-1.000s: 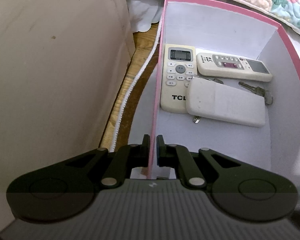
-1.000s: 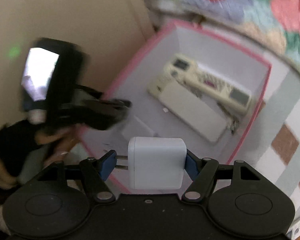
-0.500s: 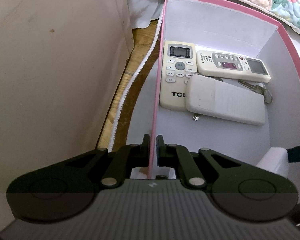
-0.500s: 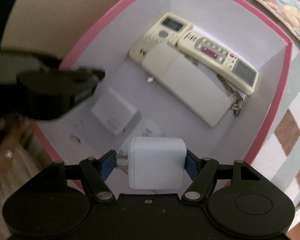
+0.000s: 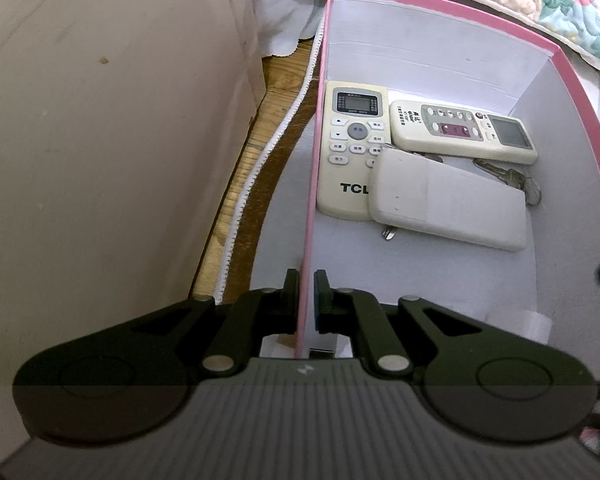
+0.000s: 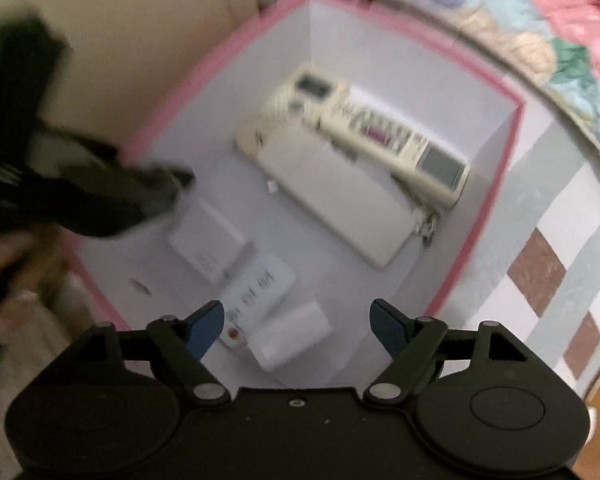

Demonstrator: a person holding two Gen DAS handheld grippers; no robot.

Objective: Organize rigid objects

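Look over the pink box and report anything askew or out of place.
In the pink box, one white remote lies slanted, its end over the TCL remote, with keys sticking out from under it. The white charger lies tilted on the floor below the open right hand-held gripper. Nothing looks damaged.

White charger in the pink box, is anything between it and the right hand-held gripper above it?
Nothing visible. The right hand-held gripper has just been opening its jaws and holds nothing. The white charger lies free and uncovered on the floor of the pink box, right below the gap.
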